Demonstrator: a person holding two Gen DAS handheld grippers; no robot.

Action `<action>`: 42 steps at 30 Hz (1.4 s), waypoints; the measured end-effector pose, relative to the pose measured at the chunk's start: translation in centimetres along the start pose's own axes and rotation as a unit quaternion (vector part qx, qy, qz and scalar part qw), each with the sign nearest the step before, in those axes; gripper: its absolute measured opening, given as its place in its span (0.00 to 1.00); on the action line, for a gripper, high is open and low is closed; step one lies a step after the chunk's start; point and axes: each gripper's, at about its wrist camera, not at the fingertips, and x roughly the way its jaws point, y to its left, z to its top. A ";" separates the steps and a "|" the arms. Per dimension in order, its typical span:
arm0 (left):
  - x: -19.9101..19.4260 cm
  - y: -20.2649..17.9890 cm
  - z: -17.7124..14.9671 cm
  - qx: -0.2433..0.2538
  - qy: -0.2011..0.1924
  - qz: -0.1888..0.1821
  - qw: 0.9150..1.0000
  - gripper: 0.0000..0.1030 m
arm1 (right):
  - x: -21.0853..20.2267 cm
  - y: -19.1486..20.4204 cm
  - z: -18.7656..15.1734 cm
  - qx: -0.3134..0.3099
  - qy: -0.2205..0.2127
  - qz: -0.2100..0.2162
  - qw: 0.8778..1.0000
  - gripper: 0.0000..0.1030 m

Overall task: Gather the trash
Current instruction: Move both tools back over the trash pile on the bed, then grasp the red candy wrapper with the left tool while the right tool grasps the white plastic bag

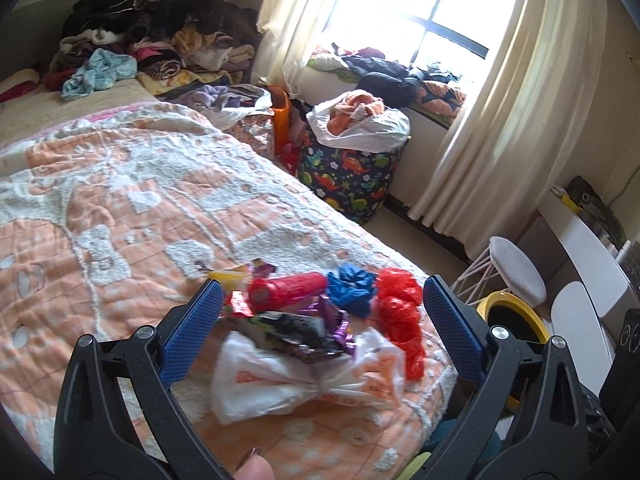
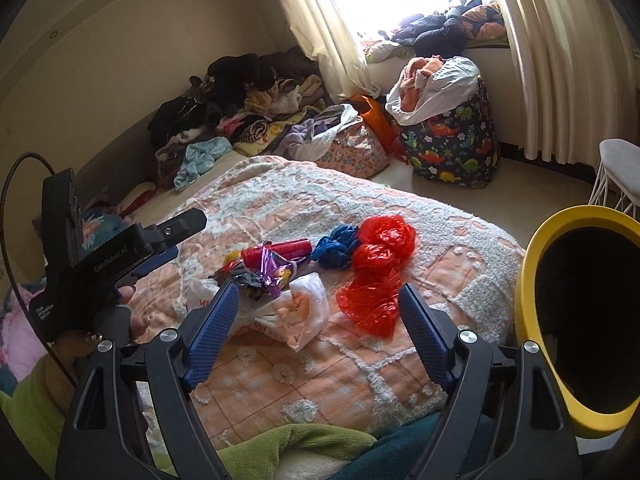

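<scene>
Both grippers are hovering over the near end of the bed (image 1: 120, 208), empty. The left gripper (image 1: 320, 312) is spread wide with nothing between its pads; the right gripper (image 2: 316, 312) is likewise wide open and holding nothing.

Nearest is lying a white plastic bag (image 1: 296, 376), knotted in the middle; probably light, limp and slippery, so the knot looks the best place to pinch. On its far edge foil wrappers (image 1: 304, 328) are resting: crinkly, featherweight, likely to slide out, better taken bunched. Beside them a red plastic bag (image 2: 376, 276) is sprawling, soft and thin. Just beyond, a blue crumpled bag (image 1: 352, 286) and a red tube (image 1: 286, 290) are lying; the tube looks stiff, easiest across its middle.

A yellow bin (image 2: 532, 248) is standing just off the bed's right edge.
</scene>
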 end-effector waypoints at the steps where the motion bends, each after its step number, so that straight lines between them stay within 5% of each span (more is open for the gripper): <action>1: -0.1 0.7 0.0 -0.004 0.000 0.004 1.000 0.89 | 0.4 0.2 -0.1 -0.003 0.004 0.002 1.000 0.77; 16: 0.4 8.8 -1.2 -0.026 0.040 0.071 0.996 0.89 | 7.8 1.6 -1.4 0.013 0.102 0.008 0.995 0.77; 24: 2.5 11.5 -3.0 -0.043 0.099 0.056 0.993 0.79 | 11.3 0.8 -2.3 0.045 0.145 0.005 0.988 0.63; 26: 3.0 11.3 -3.3 -0.027 0.109 0.052 0.992 0.76 | 11.7 0.2 -2.5 0.061 0.153 0.016 0.986 0.53; 33: 3.9 10.8 -4.2 -0.002 0.120 0.047 0.992 0.50 | 10.9 -0.3 -2.5 0.064 0.143 0.028 0.987 0.15; 37: 3.9 10.8 -4.3 0.003 0.122 0.052 0.991 0.29 | 10.1 -0.9 -2.5 0.070 0.139 0.031 0.987 0.14; 42: 3.7 10.1 -4.2 0.011 0.122 0.044 0.991 0.20 | 8.4 -0.6 -2.3 0.051 0.116 0.031 0.991 0.13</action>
